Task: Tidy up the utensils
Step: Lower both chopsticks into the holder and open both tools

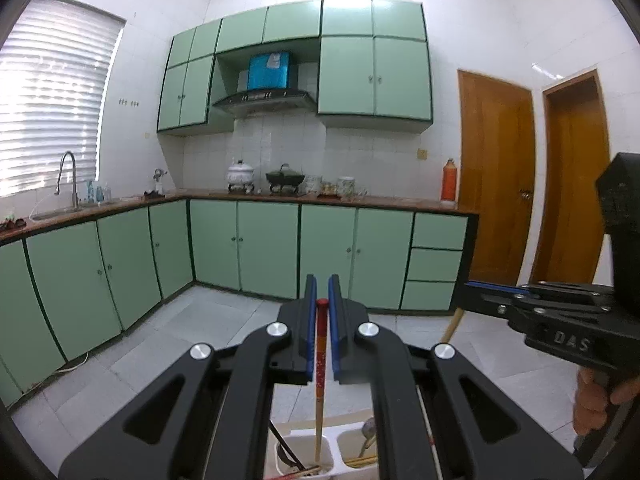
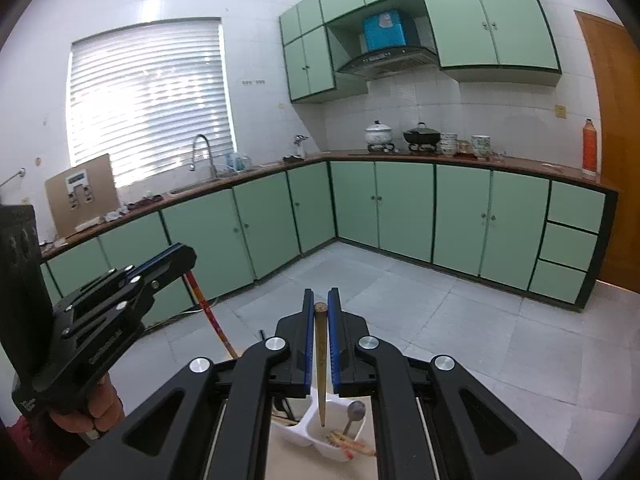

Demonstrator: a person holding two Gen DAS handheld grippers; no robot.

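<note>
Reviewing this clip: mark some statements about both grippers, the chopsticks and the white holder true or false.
1. The left gripper is shut on a red-topped chopstick. True.
2. The right gripper is open, holding nothing. False: it is shut on a brown chopstick.
3. The brown chopstick's tip hangs over a compartment of the white utensil holder that contains a metal spoon. True.
4. The holder sits on the kitchen counter. False: it is directly below the grippers, away from the counter.
</note>
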